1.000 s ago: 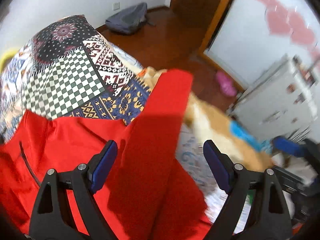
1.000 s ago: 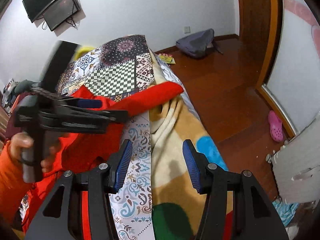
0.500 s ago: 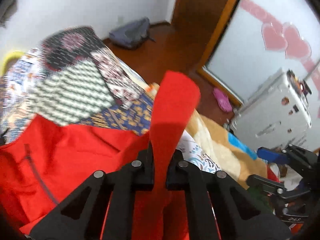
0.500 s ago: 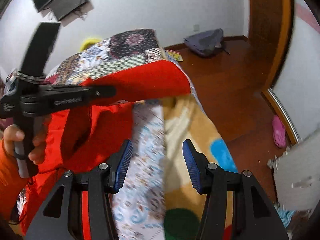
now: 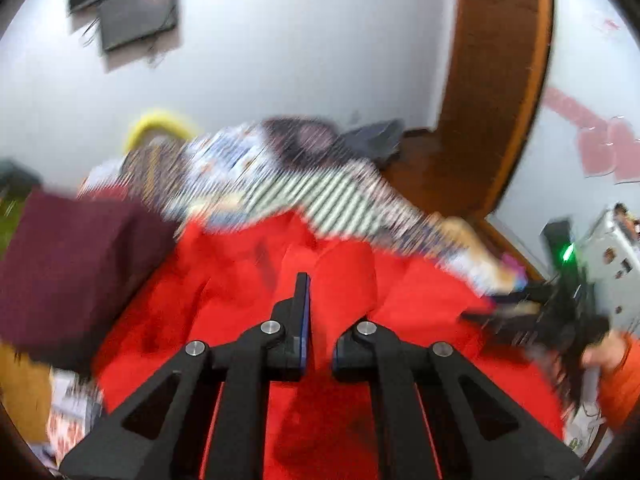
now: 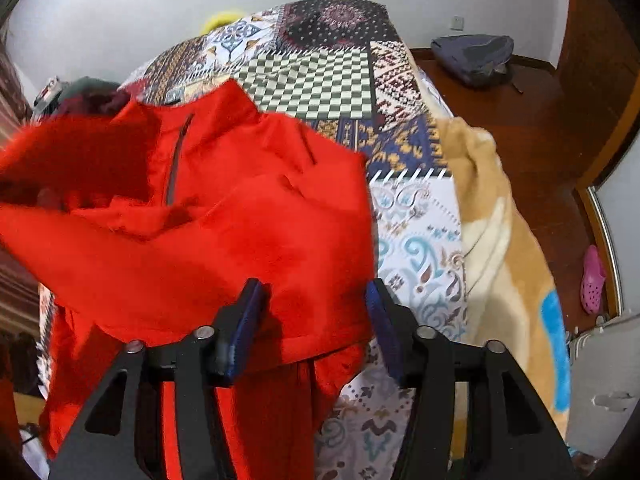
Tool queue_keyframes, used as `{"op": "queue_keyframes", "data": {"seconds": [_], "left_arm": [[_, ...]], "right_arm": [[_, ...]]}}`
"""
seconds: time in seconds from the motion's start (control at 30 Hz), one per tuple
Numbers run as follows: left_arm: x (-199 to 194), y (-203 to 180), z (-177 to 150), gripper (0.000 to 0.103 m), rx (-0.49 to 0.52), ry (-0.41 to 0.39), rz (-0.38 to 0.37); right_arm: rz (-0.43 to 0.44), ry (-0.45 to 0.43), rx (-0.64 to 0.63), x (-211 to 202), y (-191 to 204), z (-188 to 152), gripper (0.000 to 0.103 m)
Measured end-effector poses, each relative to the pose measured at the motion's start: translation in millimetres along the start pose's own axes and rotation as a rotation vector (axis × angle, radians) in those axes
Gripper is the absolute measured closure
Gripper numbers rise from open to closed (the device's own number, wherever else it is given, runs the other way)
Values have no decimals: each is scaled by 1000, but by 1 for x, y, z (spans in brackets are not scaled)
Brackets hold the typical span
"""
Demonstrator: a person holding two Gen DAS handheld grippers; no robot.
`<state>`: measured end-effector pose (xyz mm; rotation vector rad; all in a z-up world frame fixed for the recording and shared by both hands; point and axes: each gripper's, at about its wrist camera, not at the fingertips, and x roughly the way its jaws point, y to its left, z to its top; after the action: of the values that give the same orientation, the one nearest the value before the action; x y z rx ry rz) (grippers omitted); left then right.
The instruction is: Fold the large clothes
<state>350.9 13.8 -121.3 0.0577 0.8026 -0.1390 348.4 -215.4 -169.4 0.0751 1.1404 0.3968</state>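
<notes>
One red jacket [image 6: 224, 216] lies across the quilt [image 6: 316, 76]: your left gripper [image 5: 318, 304] is clenched on its sleeve [image 5: 346, 280], while your right gripper [image 6: 316, 312], jaws just widening, straddles its hem unpressed.

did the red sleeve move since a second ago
Yes. The left gripper, shut on the red sleeve, carried it off the patchwork quilt onto the jacket body.

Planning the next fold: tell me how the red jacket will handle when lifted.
Probably floppy: the red jacket lies in soft folds, and its sleeve bends over where the left gripper pinches it. Likely light, since one pinch raises the sleeve. Possibly slippery; the fabric looks smooth.
</notes>
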Motion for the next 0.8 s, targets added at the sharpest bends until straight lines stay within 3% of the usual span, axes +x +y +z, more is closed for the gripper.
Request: {"op": "queue_keyframes", "data": {"seconds": [0.07, 0.17, 0.23, 0.3, 0.43, 0.6, 0.7, 0.8], "left_arm": [[8, 16, -30, 90, -19, 75, 57], [27, 32, -75, 62, -44, 208, 141], [32, 39, -98, 54, -53, 255, 195], [36, 45, -114, 50, -80, 307, 194], [41, 55, -112, 46, -107, 331, 130], [48, 43, -89, 32, -42, 293, 89], [73, 35, -77, 32, 3, 315, 102], [103, 40, -72, 33, -42, 360, 62]], "right_arm": [[7, 5, -4, 1, -1, -3, 40], [0, 3, -16, 0, -1, -7, 40], [-9, 5, -20, -1, 0, -7, 40], [-20, 6, -23, -1, 2, -7, 40], [-33, 9, -27, 1, 3, -2, 39], [-34, 7, -17, 1, 3, -2, 39], [-39, 7, -17, 2, 3, -2, 39], [-44, 11, -21, 2, 3, -2, 39]]}}
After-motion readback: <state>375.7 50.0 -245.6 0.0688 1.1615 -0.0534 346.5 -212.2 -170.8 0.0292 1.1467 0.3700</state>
